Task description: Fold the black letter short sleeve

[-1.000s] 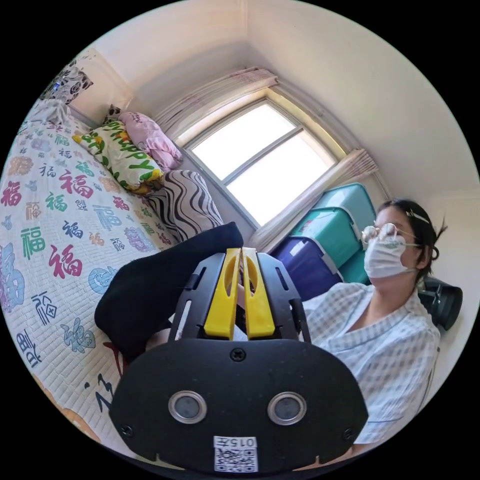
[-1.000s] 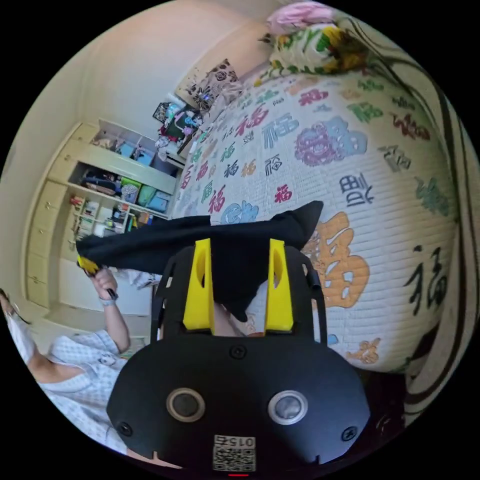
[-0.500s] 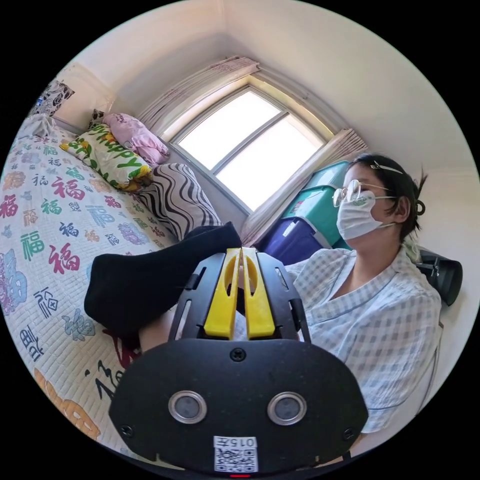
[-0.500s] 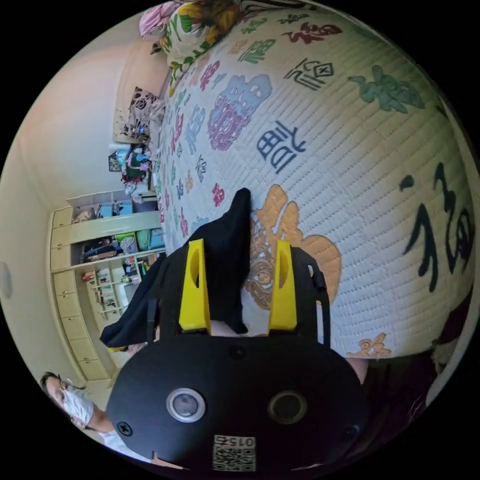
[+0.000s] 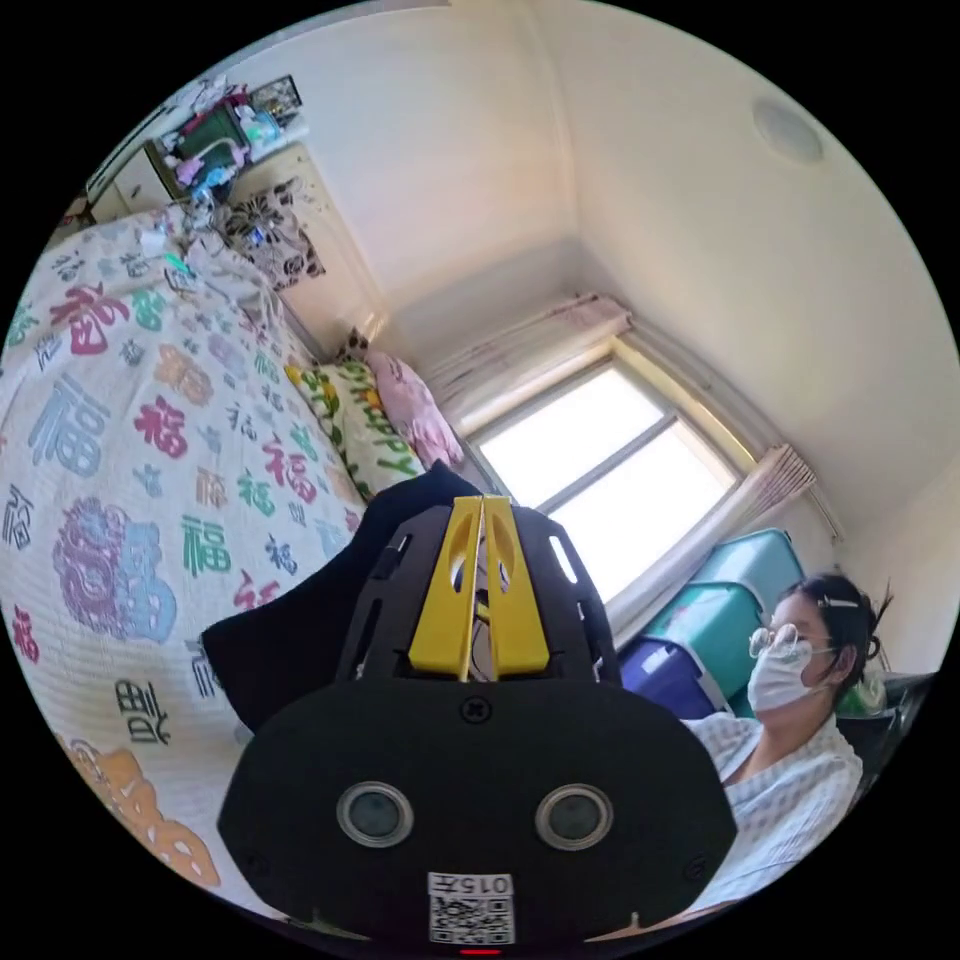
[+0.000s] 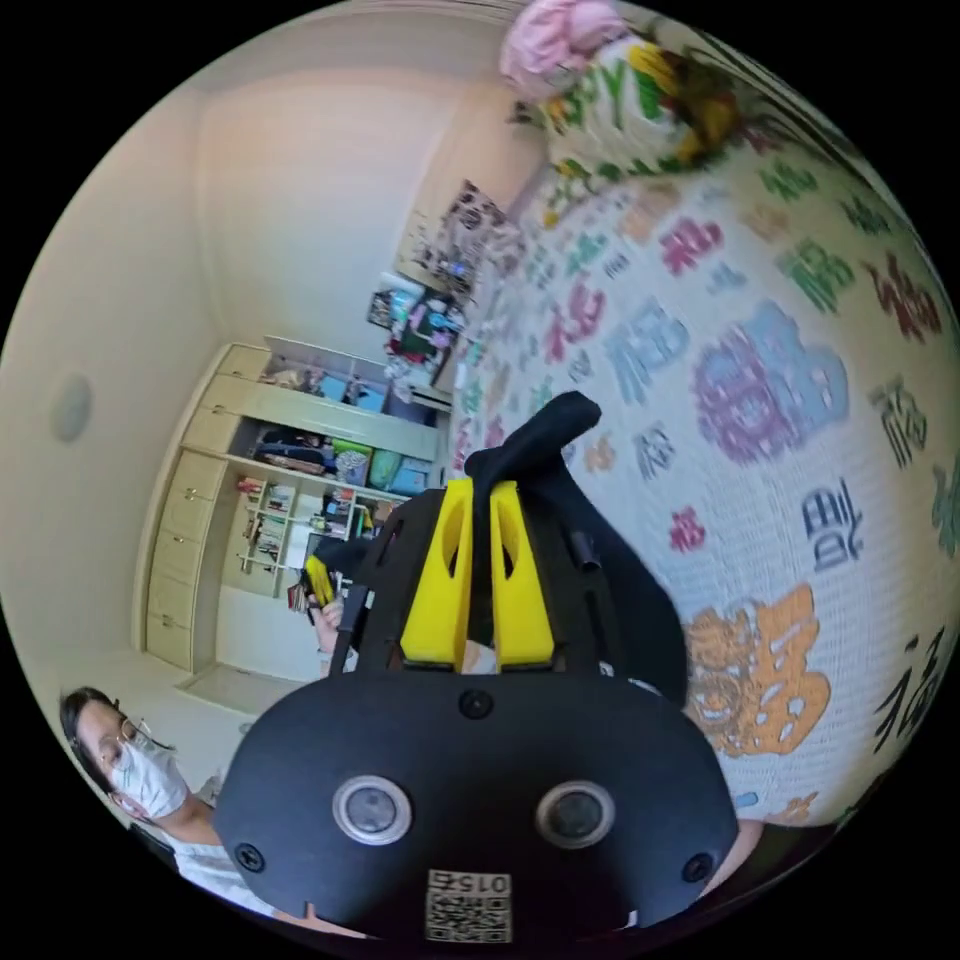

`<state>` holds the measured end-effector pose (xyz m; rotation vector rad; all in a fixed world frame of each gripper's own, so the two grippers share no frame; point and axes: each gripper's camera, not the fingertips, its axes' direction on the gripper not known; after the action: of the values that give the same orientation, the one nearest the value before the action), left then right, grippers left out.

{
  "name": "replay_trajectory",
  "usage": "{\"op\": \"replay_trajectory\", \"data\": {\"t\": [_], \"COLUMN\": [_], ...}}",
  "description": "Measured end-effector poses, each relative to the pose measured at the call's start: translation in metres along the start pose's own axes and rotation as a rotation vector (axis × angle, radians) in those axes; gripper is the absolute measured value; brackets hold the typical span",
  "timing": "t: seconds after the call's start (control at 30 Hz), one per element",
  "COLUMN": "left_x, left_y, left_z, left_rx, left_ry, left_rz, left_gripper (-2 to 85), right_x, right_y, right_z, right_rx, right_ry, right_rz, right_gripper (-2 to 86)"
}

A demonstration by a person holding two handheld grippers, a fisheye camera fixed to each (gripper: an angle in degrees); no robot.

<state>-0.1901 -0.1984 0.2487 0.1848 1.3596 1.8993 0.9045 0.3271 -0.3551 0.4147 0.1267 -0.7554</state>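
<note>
Pinching black cloth now: the right gripper (image 6: 478,500), jaws wide apart w/ fabric loose between them a sec ago, has clamped onto a bunched edge of the black short sleeve (image 6: 610,590), cloth poking out past the jaw tips. The left gripper (image 5: 480,515) stays clenched on another part of the shirt (image 5: 300,620), jaws pressed together w/ the black fabric behind and beside them.

So both ends are gripped, and the shirt hangs between the two grippers, lifted above the patterned bed cover (image 5: 120,480) rather than lying flat on it. In the right gripper view the other gripper (image 6: 318,580) shows small and yellow near the shelves, w/ the person (image 6: 130,770) lower left.

Judgement: w/ both holds secured, the garment can prob. be spread out or laid flat on the bed next; no fold made yet. Lettering not visible.
</note>
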Motion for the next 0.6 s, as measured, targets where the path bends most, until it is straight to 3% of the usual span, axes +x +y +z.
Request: {"op": "replay_trajectory", "data": {"t": [0.17,0.3,0.4,0.53,0.6], "left_x": [0.004,-0.034,-0.096,-0.196,-0.218], "left_y": [-0.033,-0.01,0.028,0.097,0.117], "left_z": [-0.02,-0.035,-0.045,-0.062,-0.069], "left_rx": [0.043,-0.04,-0.114,-0.139,-0.142], "left_ry": [-0.002,-0.055,-0.137,-0.221,-0.26], "left_rz": [0.146,0.112,-0.039,-0.384,-0.464], "left_gripper": [-1.0,-0.9,-0.9,-0.9,-0.8], "right_x": [-0.09,-0.085,-0.032,0.075,0.108], "right_y": [-0.004,0.029,0.062,0.109,0.128], "right_z": [-0.016,-0.008,0.012,0.057,0.062], "right_rx": [0.037,0.023,-0.011,-0.187,-0.186], "right_ry": [0.087,0.164,0.193,0.325,0.356], "right_rz": [-0.338,-0.433,-0.35,-0.01,0.167], "right_gripper": [1.7,1.8,1.9,2.3,1.8]}}
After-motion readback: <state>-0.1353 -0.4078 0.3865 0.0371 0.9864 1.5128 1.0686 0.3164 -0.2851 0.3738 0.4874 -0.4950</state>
